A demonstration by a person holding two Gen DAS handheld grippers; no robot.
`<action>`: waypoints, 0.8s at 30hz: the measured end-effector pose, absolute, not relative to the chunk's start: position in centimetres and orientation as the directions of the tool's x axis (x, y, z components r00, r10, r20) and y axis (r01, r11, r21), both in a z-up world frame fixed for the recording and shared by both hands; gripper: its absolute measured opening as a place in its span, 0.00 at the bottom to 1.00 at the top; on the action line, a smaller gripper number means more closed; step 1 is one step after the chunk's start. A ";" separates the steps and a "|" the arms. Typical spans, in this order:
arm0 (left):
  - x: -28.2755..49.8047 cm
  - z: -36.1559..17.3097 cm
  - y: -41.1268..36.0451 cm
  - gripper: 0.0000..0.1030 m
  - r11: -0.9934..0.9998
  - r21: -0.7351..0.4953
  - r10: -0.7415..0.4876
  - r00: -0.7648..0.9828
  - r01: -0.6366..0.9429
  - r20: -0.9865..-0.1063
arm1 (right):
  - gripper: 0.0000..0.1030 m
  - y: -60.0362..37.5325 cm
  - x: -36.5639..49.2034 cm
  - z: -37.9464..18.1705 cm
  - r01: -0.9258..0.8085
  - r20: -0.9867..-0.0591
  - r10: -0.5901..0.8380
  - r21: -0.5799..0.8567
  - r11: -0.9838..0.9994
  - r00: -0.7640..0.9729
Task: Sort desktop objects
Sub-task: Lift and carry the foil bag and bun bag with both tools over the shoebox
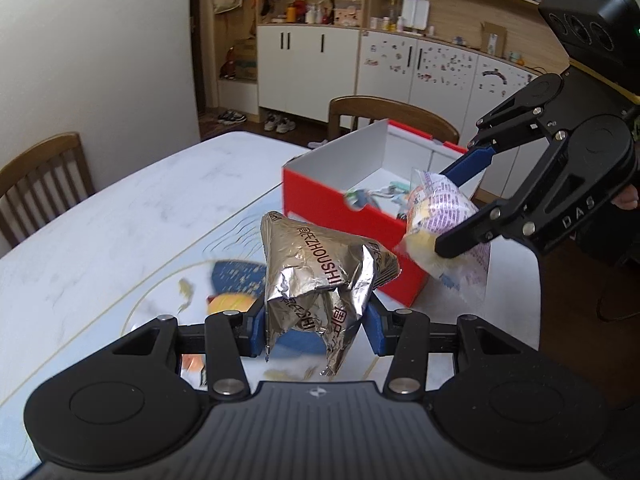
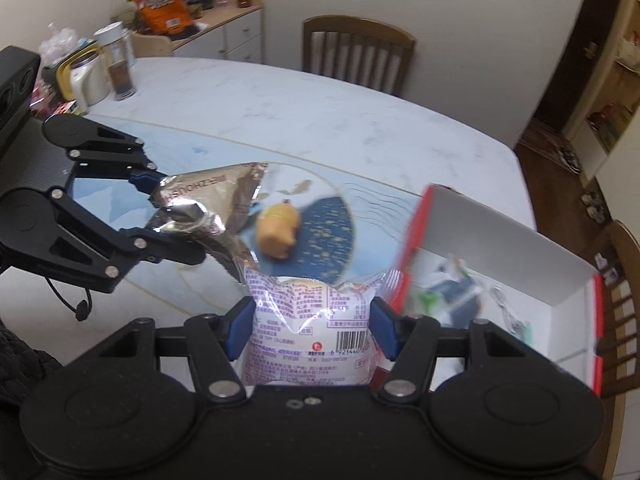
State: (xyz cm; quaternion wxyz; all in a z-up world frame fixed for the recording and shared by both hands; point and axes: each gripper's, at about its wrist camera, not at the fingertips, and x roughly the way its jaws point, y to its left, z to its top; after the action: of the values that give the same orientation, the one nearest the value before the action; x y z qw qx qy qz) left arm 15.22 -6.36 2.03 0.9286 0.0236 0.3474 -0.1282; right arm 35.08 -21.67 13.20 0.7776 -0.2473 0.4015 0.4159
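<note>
Both claws are loaded and held above the table (image 2: 280,112); the left gripper (image 1: 316,326) is clamped on a foil pack (image 1: 320,276), the right gripper (image 2: 310,328) on a bun bag (image 2: 310,332); next, I'd say, carry each over the red box (image 1: 340,208) and let go.

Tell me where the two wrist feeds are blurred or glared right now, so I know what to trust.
Left wrist view: the foil packet is sharp, with glare on its creases; the toy beneath it on the mat is smeared. Right wrist view: the clear snack bag reads clearly, with a glare streak; the red box and its contents are motion-blurred. Both bow straight edges.
</note>
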 end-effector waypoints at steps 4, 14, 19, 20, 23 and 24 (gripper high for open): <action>16.6 2.5 -7.8 0.44 0.961 -0.037 -0.233 0.728 0.275 -0.645 | 0.58 -23.8 36.4 13.9 -0.826 -0.820 0.444 -0.058 0.561 0.360; 20.1 3.1 -12.1 0.44 0.951 -0.024 -0.251 0.728 0.307 -0.638 | 0.58 -28.2 39.6 14.4 -0.812 -0.812 0.437 -0.074 0.580 0.387; 21.8 3.2 -14.3 0.44 0.946 -0.010 -0.255 0.724 0.325 -0.640 | 0.58 -30.6 41.9 14.5 -0.795 -0.811 0.417 -0.093 0.600 0.410; 22.2 3.1 -14.8 0.44 0.944 -0.007 -0.257 0.723 0.329 -0.641 | 0.59 -31.0 42.3 14.5 -0.791 -0.811 0.413 -0.096 0.605 0.415; 23.1 3.1 -16.1 0.44 0.940 0.003 -0.257 0.717 0.340 -0.648 | 0.59 -32.0 43.6 14.4 -0.782 -0.810 0.404 -0.104 0.615 0.426; 23.4 3.1 -16.5 0.44 0.939 0.007 -0.257 0.714 0.344 -0.651 | 0.59 -32.4 44.0 14.4 -0.782 -0.809 0.404 -0.107 0.614 0.427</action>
State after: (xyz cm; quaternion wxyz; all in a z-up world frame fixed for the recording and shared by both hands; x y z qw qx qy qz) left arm 23.37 -16.47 3.11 0.9236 0.0639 0.3411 -0.1628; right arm 44.03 -32.35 14.42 0.8092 -0.2427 0.3899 0.3664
